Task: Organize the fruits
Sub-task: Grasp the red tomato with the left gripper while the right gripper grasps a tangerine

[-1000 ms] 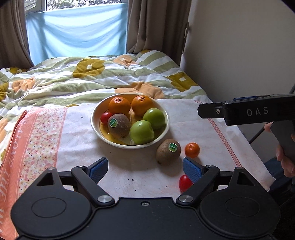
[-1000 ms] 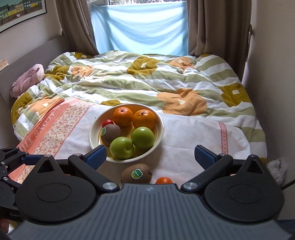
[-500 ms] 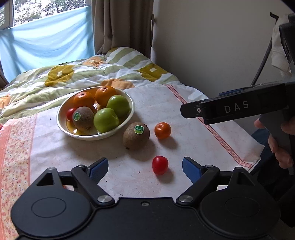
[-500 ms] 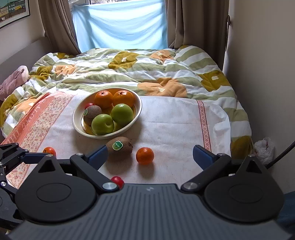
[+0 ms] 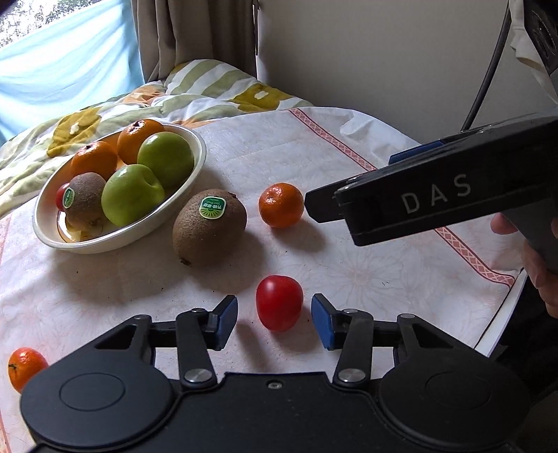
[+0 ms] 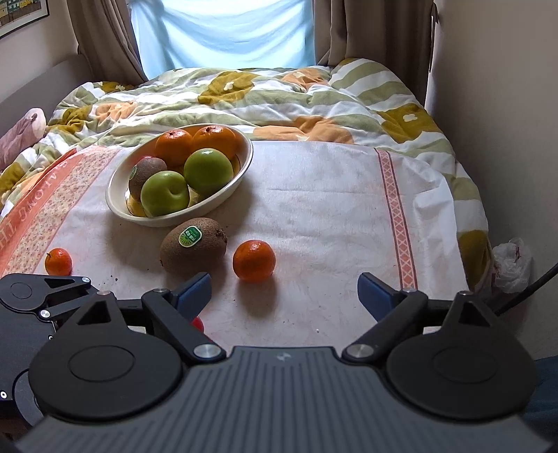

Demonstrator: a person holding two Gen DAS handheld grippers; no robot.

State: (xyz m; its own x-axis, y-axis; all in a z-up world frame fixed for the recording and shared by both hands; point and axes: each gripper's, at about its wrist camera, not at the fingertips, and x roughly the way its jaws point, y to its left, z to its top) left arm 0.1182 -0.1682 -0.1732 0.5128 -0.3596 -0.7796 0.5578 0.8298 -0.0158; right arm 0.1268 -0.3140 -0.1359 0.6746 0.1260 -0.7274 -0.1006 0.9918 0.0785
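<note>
The left gripper point(image 5: 274, 319) jaws are closing around a red tomato point(image 5: 279, 302), pads not yet touching it, apparently. The right gripper point(image 6: 284, 296) jaws stand wide, released, empty. On the cloth-covered table point(image 6: 331, 195) a kiwi point(image 5: 209, 226) lies with its long axis slanting toward the bowl point(image 5: 181, 205) of fruit, a mandarin point(image 5: 281, 205) beside it. Behind: bed point(image 6: 279, 94), curtains point(image 6: 369, 31)
</note>
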